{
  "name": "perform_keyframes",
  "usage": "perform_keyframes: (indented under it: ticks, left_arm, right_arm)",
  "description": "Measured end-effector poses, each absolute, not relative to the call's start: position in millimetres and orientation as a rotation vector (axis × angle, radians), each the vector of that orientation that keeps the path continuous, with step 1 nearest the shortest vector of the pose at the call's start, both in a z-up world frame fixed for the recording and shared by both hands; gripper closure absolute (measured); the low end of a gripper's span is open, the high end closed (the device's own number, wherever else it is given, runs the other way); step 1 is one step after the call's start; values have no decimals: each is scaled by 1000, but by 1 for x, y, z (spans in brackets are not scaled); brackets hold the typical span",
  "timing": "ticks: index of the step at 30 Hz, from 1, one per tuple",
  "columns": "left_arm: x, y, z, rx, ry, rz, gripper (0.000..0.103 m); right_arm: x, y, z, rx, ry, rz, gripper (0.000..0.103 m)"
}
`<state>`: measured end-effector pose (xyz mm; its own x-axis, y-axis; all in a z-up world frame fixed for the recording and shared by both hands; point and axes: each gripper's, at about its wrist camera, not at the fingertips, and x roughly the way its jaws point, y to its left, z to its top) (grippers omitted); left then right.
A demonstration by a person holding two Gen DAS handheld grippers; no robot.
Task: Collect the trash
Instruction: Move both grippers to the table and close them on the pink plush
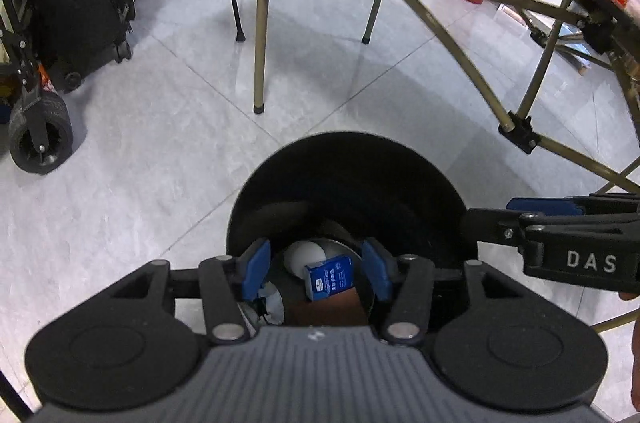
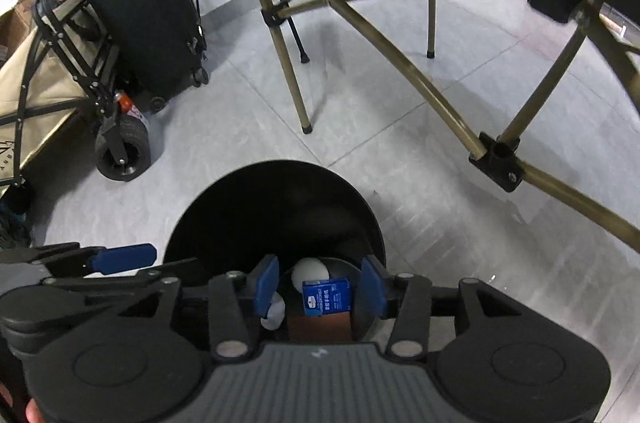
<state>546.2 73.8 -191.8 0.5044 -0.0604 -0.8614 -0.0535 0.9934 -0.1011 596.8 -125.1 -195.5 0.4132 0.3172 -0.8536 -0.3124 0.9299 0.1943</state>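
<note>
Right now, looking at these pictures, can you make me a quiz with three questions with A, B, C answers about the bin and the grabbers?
1. Where is the blue box?
A. Inside the black bin
B. On the floor beside the suitcase
C. On the table

2. What colour are the gripper pads?
A. Red
B. Blue
C. Yellow

3. How do the jaws of the left gripper stand?
A. Squeezing the box
B. Shut tight with nothing in them
C. Open, holding nothing

Answers:
1. A, the box lies at the bin's bottom beside a white ball.
2. B, both wrist views show blue pads.
3. C, the pads stand apart with the bin's contents seen between them.
</note>
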Motion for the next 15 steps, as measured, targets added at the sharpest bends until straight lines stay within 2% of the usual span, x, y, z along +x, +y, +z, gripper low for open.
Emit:
perform_keyframes:
  ticks: [4, 6, 10, 15]
  left_arm:
    - [537, 73, -167, -83, 957, 18, 37]
    - [528, 69, -148, -46, 873, 35, 37]
    - [506, 55, -111, -22, 667, 18, 25]
    - [486, 21, -77, -65, 499, -72, 21]
  right_arm:
    - [575, -124, -166, -56, 956, 410, 44]
    - [563, -128, -149, -74, 890, 406, 44]
    - [535, -154, -113, -26, 730, 392, 44]
    - [500, -204, -68, 23, 496, 306, 43]
